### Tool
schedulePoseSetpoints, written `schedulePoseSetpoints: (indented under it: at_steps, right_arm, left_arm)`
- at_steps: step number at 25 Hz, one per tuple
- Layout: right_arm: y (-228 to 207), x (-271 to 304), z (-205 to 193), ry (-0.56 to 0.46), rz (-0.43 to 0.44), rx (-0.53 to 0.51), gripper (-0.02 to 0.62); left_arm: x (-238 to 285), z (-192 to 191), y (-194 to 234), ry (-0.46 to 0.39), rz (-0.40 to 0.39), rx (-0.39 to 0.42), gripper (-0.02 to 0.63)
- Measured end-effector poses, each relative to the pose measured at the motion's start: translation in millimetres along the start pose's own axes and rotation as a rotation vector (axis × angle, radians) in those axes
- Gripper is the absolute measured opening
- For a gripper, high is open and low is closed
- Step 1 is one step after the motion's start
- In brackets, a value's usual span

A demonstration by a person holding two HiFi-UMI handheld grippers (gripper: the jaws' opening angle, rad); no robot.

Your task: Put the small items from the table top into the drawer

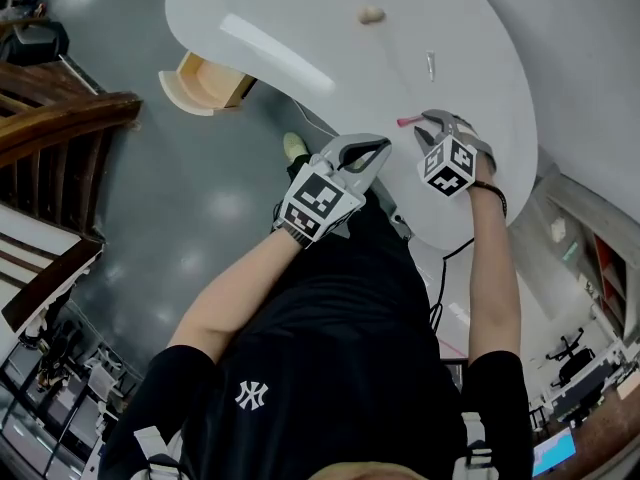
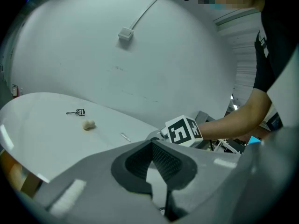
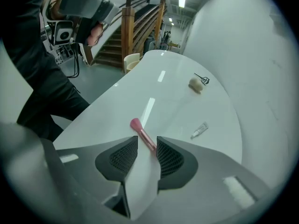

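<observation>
Brush (image 3: 142, 133), pink and slim, lies on the white table (image 3: 187, 111) not far from the edge where the person stands. The right gripper (image 3: 147, 146) has its jaws apart with the brush handle between them, close to one pad, but no squeeze is visible. The left gripper (image 2: 150, 146) is clenched on nothing, beside that edge. I judge the brush light, with a stiff, smooth handle that may roll or slip, and a soft head. The middle of the handle seems the best place to take it. The drawer (image 1: 205, 83) stands open under the table edge, well apart.
</observation>
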State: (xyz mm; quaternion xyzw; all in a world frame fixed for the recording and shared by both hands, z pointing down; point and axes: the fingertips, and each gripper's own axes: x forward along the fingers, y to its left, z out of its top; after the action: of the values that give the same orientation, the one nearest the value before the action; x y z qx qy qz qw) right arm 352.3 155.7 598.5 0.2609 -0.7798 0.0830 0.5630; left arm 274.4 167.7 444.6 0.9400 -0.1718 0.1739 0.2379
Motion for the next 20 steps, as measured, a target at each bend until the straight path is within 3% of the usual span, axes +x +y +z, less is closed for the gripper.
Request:
schedulePoseSetpoints:
  at_steps: [8, 12, 16, 20]
  right_arm:
    - [-1.2, 13.5, -5.3, 0.069, 0.087, -0.066, 0.148]
    - [6.4, 13.2, -7.1, 0.086, 0.139, -0.055, 0.072]
    - [3.8, 12.4, -5.0, 0.076, 0.123, 0.018, 0.072]
    - [-3.6, -1.2, 13.2, 0.003, 0.088, 0.133, 0.072]
  left_arm:
    - [-3.3, 2.4, 18.0, 0.008, -0.006, -0.011, 0.001]
    - [-1.3, 1.9, 21.6, 0.009, -0.005, -0.025, 0.001]
    - [-1.2, 0.9, 24.3, -0.011, 0.002, -0.017, 0.002]
    - [-5.1, 2.6, 22.0, -0.013, 0.006, -0.042, 0.002]
